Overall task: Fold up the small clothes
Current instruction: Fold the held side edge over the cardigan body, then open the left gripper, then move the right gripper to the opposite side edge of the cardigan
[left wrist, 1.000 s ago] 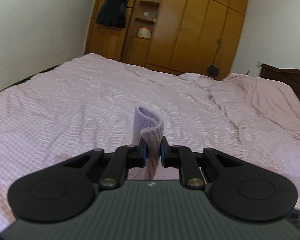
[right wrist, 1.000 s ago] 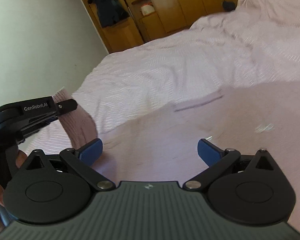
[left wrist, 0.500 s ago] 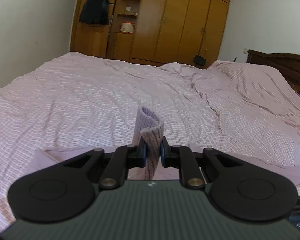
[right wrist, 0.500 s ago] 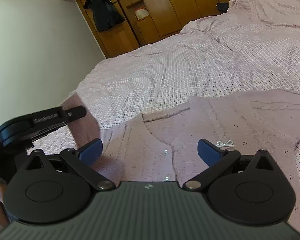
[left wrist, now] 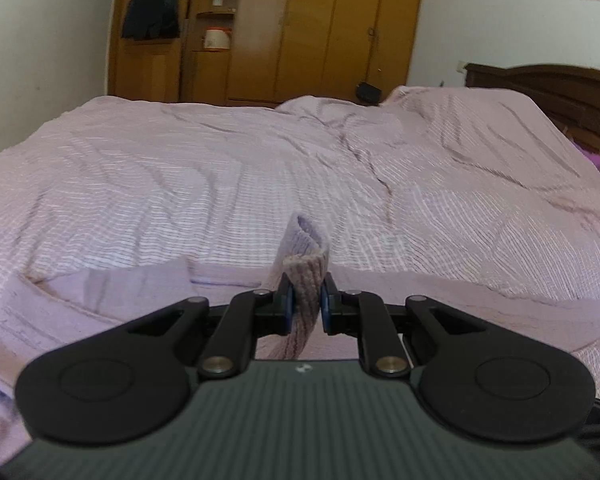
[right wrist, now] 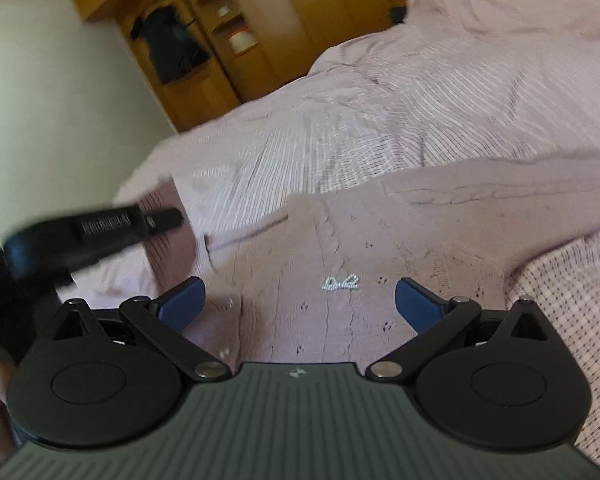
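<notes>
A small pink knitted cardigan (right wrist: 380,240) lies spread on the bed, with a little silver bow (right wrist: 341,282) on its front. My left gripper (left wrist: 305,307) is shut on a ribbed edge of the cardigan (left wrist: 306,268), which stands up between its pads. The rest of the garment (left wrist: 132,288) lies flat below it. My right gripper (right wrist: 299,299) is open and empty, just above the cardigan's front near the bow. The left gripper (right wrist: 100,228) shows blurred at the left of the right wrist view, holding pink knit.
The bed (left wrist: 260,168) has a wrinkled pink checked cover. A wooden wardrobe (left wrist: 300,28) stands at the far wall, with a dark garment (left wrist: 152,0) hanging at its left. A dark headboard (left wrist: 548,84) is at the right.
My left gripper has lowered with the ribbed edge, and more of the flat cardigan shows below it. My right gripper has moved over the cardigan toward the bow, staying open.
</notes>
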